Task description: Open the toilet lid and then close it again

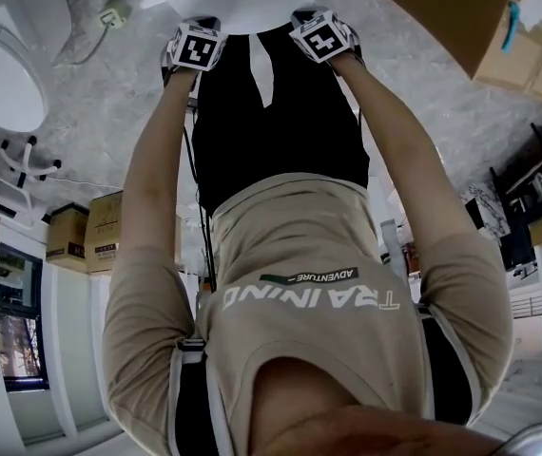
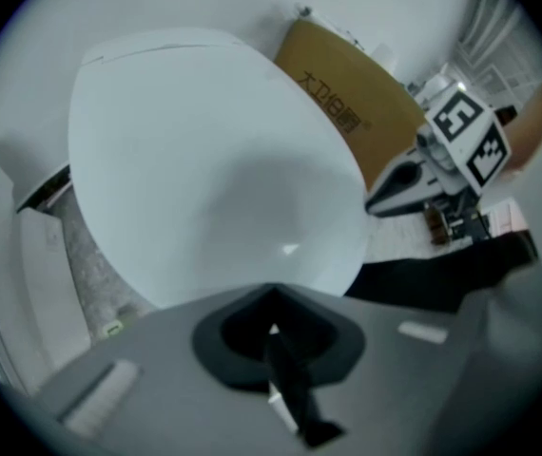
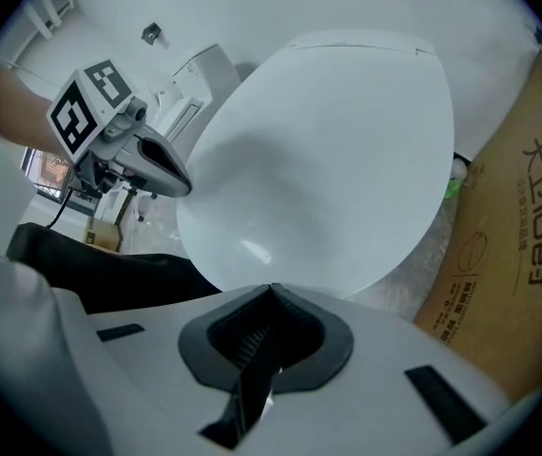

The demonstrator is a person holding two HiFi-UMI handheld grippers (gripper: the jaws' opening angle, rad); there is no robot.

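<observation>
Left gripper (image 2: 271, 297): fingers clenched together with nothing between them, tips right at the front rim of the lid (image 2: 214, 160). The lid itself seems to lie down over the toilet, with a box (image 2: 347, 112) behind it. Right gripper (image 3: 271, 293): fingers likewise pressed shut and empty, at the same rim, beside the left one. I judge the lift is not under way, so opening and closing both look left to do.

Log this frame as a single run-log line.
left gripper: fingers together at toilet lid near edge | right gripper: fingers together at same edge | lid grip: not evident | lid angle: unclear
</observation>
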